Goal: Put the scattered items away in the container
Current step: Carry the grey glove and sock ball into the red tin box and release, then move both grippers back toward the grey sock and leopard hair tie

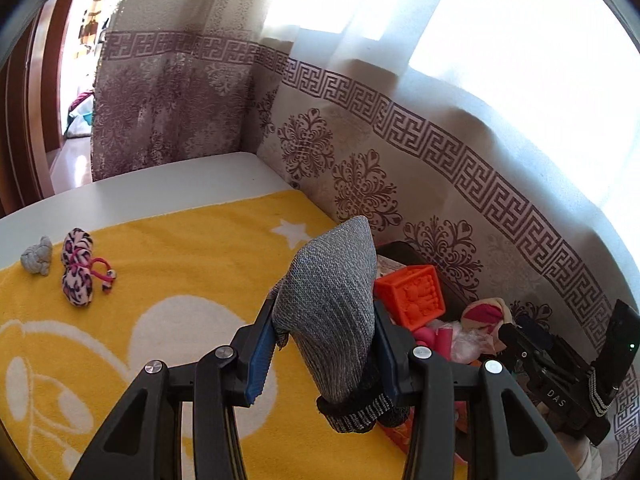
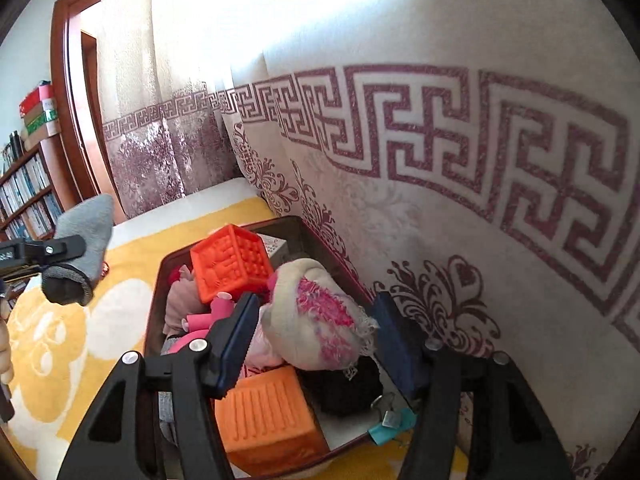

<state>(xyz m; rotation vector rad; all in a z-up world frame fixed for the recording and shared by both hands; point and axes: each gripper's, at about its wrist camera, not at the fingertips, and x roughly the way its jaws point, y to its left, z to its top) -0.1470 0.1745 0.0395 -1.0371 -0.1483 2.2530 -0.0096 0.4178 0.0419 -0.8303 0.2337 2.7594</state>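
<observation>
My left gripper [image 1: 326,332] is shut on a grey sock [image 1: 332,300] with a dark cuff, held above the yellow blanket to the left of the container; it also shows in the right wrist view [image 2: 78,252]. The dark brown container [image 2: 154,292] stands against the curtain and holds an orange cube [image 2: 230,262], another orange block [image 2: 270,420], pink items and a cream-and-pink sock [image 2: 316,316]. My right gripper [image 2: 316,344] is open above the container, jaws either side of the cream-and-pink sock, not touching it. A leopard-print sock bundle [image 1: 78,272] and a small grey bundle [image 1: 38,256] lie far left on the blanket.
A yellow blanket [image 1: 180,264] with white figures covers the white table [image 1: 160,188]. A patterned curtain [image 1: 400,160] hangs right behind the container. A doorway [image 1: 76,80] is at far left, a bookshelf [image 2: 28,188] beyond. A teal binder clip [image 2: 394,420] lies in the container's near corner.
</observation>
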